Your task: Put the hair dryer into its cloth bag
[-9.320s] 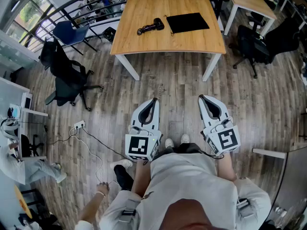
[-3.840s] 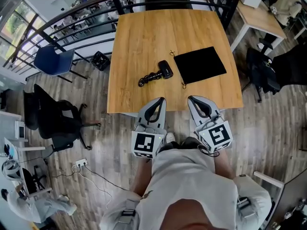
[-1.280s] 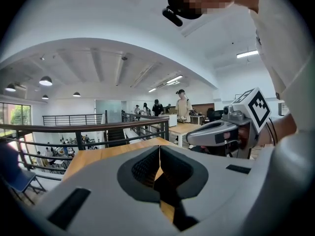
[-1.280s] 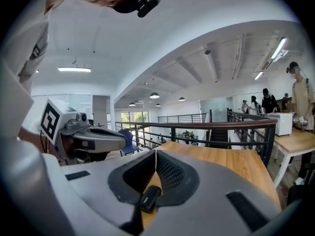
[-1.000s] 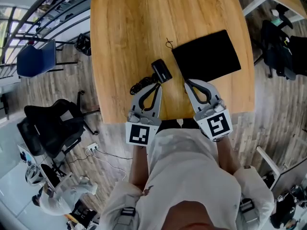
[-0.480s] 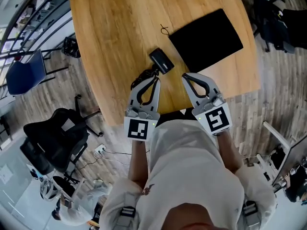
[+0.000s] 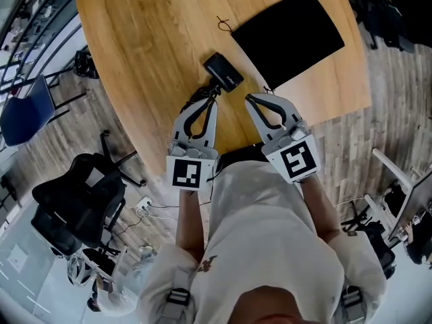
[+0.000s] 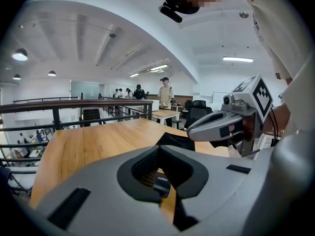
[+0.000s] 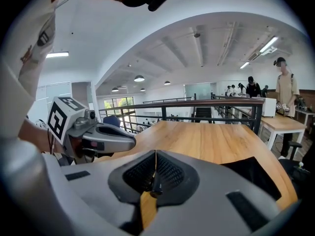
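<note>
Your left gripper (image 7: 213,104) and right gripper (image 7: 249,98) both have their jaws pressed together with nothing between them, and they hang over the near edge of the wooden table (image 7: 148,39). Just past your left tips lies the black hair dryer (image 7: 224,72). The black cloth bag (image 7: 287,29) lies flat farther off to its right, near it but apart. By my reading nothing is done yet: grasping, opening the bag and loading all remain. The dryer's small white lettering is too small to read.

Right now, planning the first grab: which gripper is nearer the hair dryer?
Left. The left gripper has its tip right by the hair dryer, at the handle; the right gripper sits off to the side, near the cloth bag.
</note>
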{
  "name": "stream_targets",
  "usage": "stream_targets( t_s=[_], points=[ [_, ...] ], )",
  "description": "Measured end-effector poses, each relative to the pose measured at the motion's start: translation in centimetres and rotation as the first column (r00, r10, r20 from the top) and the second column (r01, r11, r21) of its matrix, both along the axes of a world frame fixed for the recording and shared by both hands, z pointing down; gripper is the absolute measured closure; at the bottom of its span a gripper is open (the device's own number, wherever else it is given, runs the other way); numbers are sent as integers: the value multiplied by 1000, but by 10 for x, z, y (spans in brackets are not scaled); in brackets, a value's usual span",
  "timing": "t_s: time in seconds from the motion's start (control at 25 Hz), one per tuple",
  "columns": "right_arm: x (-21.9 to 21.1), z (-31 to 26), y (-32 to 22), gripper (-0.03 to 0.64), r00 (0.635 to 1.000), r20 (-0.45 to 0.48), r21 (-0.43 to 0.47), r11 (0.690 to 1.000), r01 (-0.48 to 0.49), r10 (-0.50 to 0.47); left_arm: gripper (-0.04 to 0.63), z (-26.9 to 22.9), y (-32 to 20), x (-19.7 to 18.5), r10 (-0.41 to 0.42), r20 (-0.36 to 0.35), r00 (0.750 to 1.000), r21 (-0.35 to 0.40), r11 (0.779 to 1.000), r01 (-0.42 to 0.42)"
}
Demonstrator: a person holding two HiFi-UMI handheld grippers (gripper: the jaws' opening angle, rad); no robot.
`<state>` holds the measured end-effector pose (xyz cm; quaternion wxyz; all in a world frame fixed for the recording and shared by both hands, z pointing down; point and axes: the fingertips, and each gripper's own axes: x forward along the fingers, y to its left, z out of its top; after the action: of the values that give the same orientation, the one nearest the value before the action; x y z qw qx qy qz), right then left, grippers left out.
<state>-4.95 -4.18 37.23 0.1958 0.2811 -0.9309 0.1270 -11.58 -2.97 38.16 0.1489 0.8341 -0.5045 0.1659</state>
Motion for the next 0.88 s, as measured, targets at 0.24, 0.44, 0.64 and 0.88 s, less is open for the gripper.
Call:
stream_targets(
  t_s=[0.24, 0.44, 0.64, 0.88],
  points=[
    [-5, 25, 11, 595, 999, -28, -46, 999, 18, -19, 575, 17, 1, -17, -17, 36, 999, -4, 1000, 17],
    [-12, 44, 20, 595, 998, -43, -79, 996, 44, -48, 574, 34, 7, -21, 2, 72, 997, -20, 1000, 0],
    [-26, 61, 30, 595, 994, -58, -101, 991, 89, -96, 574, 54, 16, -26, 9, 86, 996, -47, 999, -4],
    [-42, 74, 45, 595, 986, -60, -124, 981, 149, -157, 574, 76, 24, -32, 30, 125, 992, -92, 996, -18]
  ],
)
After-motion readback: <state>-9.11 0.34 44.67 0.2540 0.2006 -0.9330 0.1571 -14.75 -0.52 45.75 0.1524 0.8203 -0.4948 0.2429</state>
